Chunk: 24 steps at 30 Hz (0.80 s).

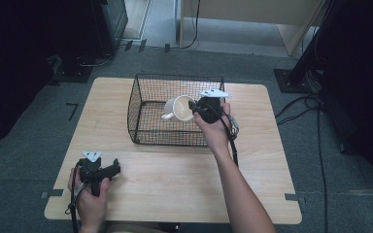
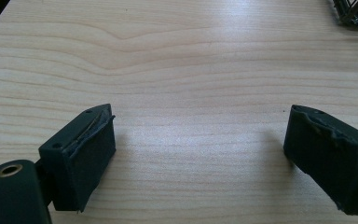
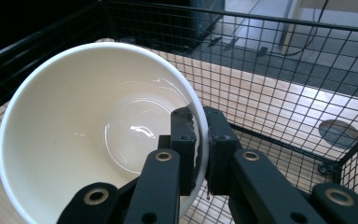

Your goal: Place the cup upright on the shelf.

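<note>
no readable text, labels, or numbers

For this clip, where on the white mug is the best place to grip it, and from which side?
By the rim wall, as the right gripper does: one of its fingers inside the white mug, the other outside. The mug is tilted over the wire basket, its mouth open to the person's right, handle on the far side.

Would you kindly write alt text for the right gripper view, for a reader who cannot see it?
The right gripper has its two black jaws shut on the rim of a white ceramic cup, one jaw inside and one outside. The empty cup is tipped toward the camera inside a black wire mesh basket on a light wooden table.
</note>
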Motion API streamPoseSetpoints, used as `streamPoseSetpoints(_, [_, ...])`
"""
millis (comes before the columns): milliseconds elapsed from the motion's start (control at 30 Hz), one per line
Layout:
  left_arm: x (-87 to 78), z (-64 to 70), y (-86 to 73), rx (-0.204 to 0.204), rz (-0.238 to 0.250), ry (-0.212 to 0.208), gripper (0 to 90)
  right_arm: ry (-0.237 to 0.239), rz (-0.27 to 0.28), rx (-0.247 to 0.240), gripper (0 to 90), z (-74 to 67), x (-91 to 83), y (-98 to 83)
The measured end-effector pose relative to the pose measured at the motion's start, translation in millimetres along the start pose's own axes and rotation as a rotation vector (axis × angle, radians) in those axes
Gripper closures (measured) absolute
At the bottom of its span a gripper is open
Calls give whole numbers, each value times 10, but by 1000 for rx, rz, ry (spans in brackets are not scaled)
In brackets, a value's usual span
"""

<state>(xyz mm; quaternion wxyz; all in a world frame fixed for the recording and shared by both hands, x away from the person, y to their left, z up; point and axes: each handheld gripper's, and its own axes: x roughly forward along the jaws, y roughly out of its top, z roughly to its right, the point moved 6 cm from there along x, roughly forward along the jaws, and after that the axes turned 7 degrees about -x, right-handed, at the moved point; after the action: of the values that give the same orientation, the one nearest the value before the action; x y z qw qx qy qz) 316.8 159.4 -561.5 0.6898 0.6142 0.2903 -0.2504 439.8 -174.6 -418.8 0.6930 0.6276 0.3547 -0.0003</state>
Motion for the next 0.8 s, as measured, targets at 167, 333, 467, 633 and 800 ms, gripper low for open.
streamPoseSetpoints(167, [0,1,0,1,0,-1,92,-19,-32,6,848,67,111,-25])
streamPoseSetpoints(333, [0,2,0,1,0,-2,92,-38,-69,20,848,115,223,-68])
streamPoseSetpoints(467, [1,3,0,1,0,-2,92,-54,-118,24,847,138,325,-99])
streamPoseSetpoints(633, [0,3,0,2,0,-3,92,-56,-155,21,846,160,405,-103])
streamPoseSetpoints(800, [-1,3,-1,5,-2,-4,92,-56,-183,0,846,193,461,-38])
